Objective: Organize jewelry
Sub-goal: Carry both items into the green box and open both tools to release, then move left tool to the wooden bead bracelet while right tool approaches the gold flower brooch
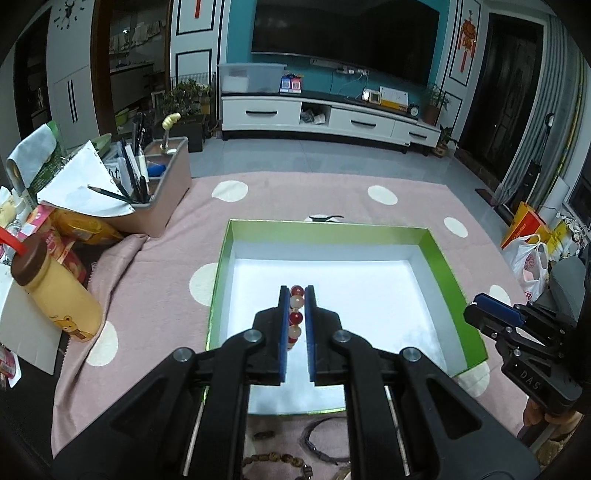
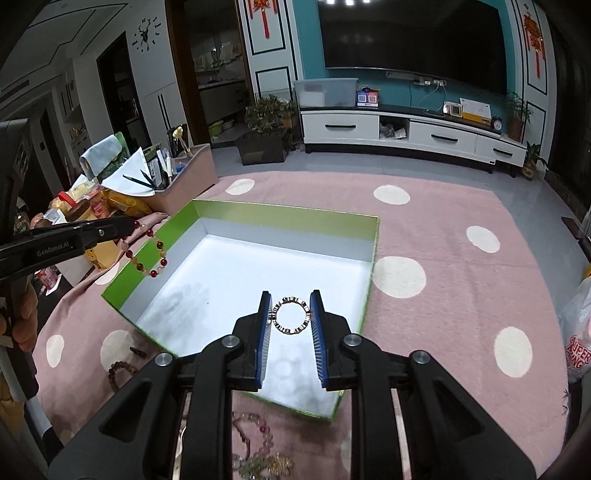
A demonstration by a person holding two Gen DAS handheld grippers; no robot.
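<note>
Far wall: teal, with large dark television mounted.
Below television: long white cabinet, dark top, three drawers.
Floor: pale grey tiles.
Near ground: pink cloth, cream dots.
Far left: dark doorway; wall clock.
Right: grey curtain.
Ceiling light: glare on television top.

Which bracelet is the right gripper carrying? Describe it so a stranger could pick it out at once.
Find the green box with the white floor on the pink dotted cloth. Above its near end the right gripper pinches a thin ring bracelet of small dark and pale segments. The red bead bracelet hanging from the left gripper has big round beads instead.
</note>
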